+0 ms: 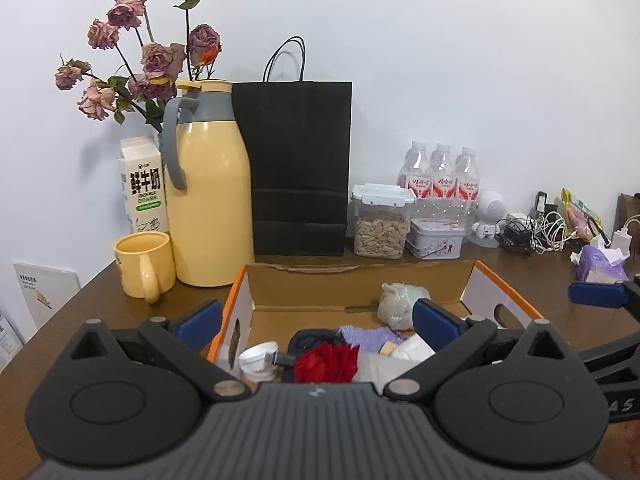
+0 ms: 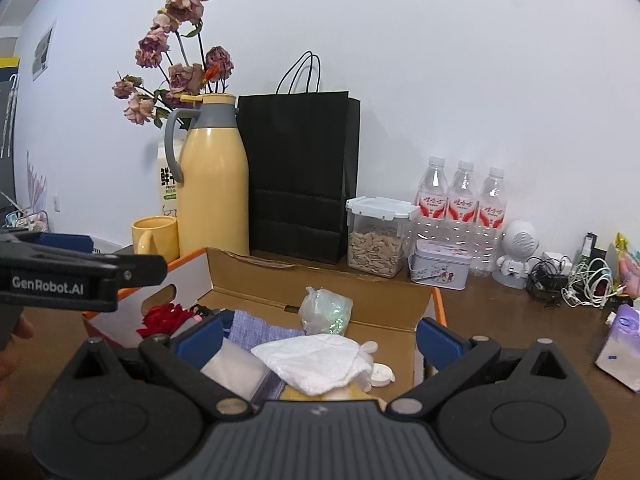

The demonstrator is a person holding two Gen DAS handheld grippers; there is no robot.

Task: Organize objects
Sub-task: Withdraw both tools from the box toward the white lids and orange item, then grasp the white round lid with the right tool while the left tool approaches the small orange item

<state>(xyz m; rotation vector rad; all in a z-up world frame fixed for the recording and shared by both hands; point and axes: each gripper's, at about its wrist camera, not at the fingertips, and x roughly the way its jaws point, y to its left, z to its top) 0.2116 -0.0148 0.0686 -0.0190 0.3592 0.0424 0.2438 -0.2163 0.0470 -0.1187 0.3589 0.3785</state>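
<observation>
Both tongs hang level over the near edge of the cardboard box (image 1: 256,284), spread wide and empty: left tongs (image 1: 318,318) above the red flower (image 1: 326,362), right tongs (image 2: 320,338) above the white cloth (image 2: 316,362). The box sits on the tabletop (image 1: 100,300).

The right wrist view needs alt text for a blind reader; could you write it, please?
An open hand-held gripper hovers over a cardboard box holding a white cloth, purple cloth and red flower. Behind stand a yellow flask, black bag and water bottles.
</observation>
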